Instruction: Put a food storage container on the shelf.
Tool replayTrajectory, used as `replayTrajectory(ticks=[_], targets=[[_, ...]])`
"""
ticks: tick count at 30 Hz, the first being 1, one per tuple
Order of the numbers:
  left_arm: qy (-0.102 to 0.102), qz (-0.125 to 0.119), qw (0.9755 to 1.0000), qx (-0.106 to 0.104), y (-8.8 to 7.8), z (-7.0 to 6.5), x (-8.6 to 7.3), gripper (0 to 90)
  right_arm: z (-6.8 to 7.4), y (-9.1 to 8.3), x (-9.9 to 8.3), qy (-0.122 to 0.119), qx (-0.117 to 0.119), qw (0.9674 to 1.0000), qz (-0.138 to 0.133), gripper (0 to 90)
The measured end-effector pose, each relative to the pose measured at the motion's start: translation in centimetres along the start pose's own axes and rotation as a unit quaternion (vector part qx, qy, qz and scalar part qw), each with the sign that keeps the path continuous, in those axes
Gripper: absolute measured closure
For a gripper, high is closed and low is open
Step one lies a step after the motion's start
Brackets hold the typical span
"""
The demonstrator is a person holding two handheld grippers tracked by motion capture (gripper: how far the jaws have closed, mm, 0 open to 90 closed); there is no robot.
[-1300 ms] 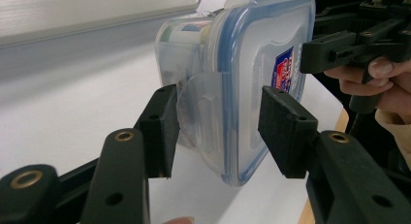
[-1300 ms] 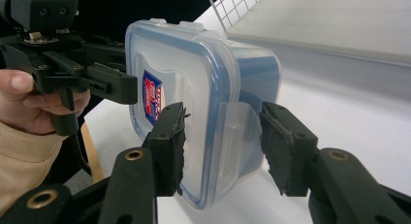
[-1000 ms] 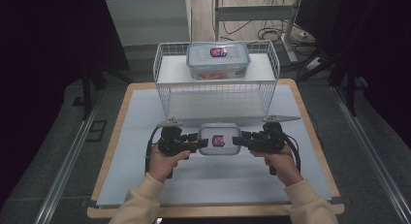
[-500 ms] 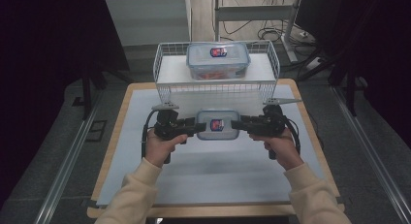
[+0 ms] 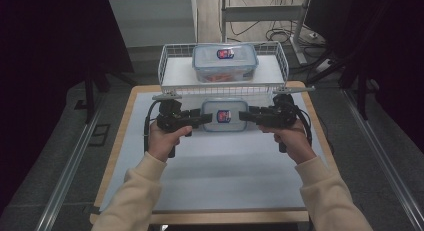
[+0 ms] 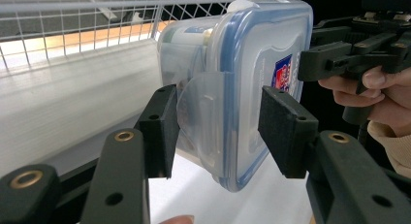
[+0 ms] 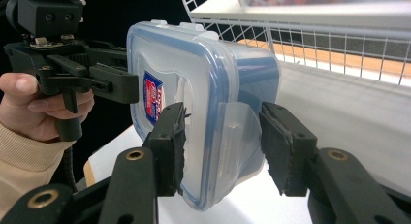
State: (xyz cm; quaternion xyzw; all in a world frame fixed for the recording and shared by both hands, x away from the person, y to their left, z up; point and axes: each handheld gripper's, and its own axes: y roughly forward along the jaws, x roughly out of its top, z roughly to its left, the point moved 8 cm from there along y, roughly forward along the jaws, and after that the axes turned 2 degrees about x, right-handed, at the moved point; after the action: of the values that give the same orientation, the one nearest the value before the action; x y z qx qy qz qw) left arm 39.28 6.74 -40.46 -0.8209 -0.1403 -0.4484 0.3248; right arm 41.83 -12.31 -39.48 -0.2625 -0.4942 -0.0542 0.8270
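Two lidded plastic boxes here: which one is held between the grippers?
The nearer box, gripped at its ends by the left gripper and right gripper; the other box sits in the wire basket.

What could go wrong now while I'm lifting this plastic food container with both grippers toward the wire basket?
1. The left gripper and right gripper each pinch only a short end of the held container, over its lid latches; a latch could flex or the box slip and tilt.
2. If one hand rises faster than the other, the box may twist out of a grip.
3. The wire basket already holds another container, so the held one could strike the front rim or that box.
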Motion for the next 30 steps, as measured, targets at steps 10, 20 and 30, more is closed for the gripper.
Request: replayTrajectory(ticks=[10, 20, 30], targets=[[0.007, -0.005, 1.0000, -0.001, -0.4, 0.2, 2.0, 50.2, 0.1, 0.0, 2.1, -0.007, -0.002, 1.0000, -0.002, 52.7], [0.006, -0.012, 0.9999, -0.005, -0.8, 0.2, 4.0, 50.2, 0.2, -0.4, 4.2, -0.012, -0.006, 0.9999, -0.004, 52.7], [0.009, -0.016, 0.9998, -0.004, -0.8, 0.3, 5.8, 50.2, 0.0, -0.6, 6.0, -0.015, -0.007, 0.9999, -0.004, 52.7]])
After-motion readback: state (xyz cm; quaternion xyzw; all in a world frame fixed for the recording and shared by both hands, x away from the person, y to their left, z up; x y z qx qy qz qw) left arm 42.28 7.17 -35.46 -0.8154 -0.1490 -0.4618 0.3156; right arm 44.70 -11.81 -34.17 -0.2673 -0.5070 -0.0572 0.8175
